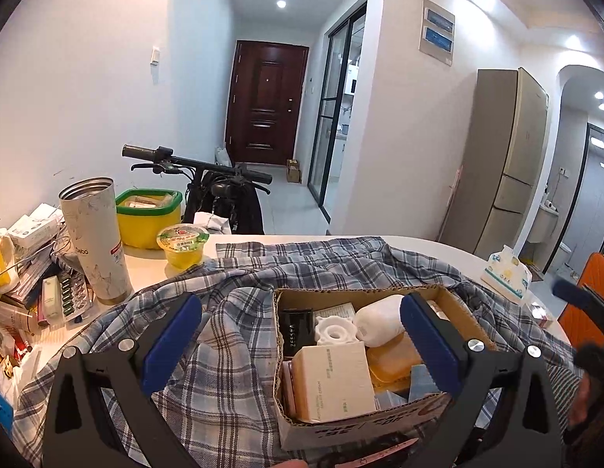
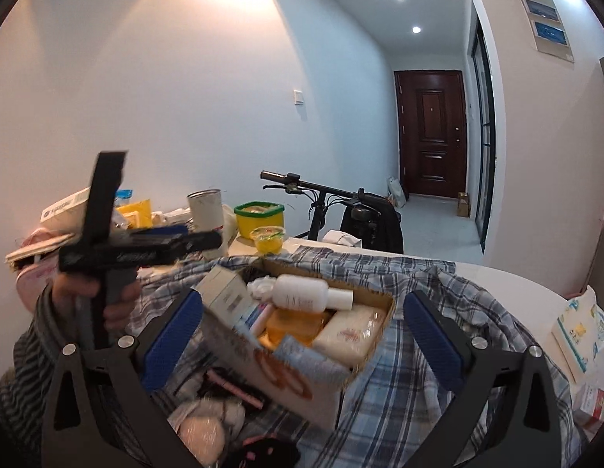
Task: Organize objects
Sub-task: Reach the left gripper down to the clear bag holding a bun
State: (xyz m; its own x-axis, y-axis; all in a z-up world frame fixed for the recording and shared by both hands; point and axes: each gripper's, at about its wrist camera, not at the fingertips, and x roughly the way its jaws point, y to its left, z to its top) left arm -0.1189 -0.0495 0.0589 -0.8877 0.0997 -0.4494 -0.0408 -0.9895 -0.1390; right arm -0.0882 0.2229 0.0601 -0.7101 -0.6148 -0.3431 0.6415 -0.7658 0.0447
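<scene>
An open cardboard box (image 1: 454, 304) sits on a plaid shirt (image 1: 231, 351) on the table. It holds a white carton (image 1: 333, 382), a black box (image 1: 296, 329), a white plastic knob (image 1: 335, 329), a white bottle (image 1: 379, 319) and an orange pack. My left gripper (image 1: 302, 343) is open and empty, its blue pads straddling the box from above. My right gripper (image 2: 302, 331) is open and empty, above the same box (image 2: 286, 374), where the white bottle (image 2: 302, 292) lies on top. The left gripper's body, held in a hand, shows in the right wrist view at left.
Left of the shirt stand a marbled tumbler (image 1: 95, 238), a yellow tub with a green lid (image 1: 149, 214), a jelly cup (image 1: 183, 245) and a heap of boxes and blister packs (image 1: 36, 273). A tissue pack (image 1: 506, 273) lies at the right edge. A scooter (image 1: 224, 191) stands behind the table.
</scene>
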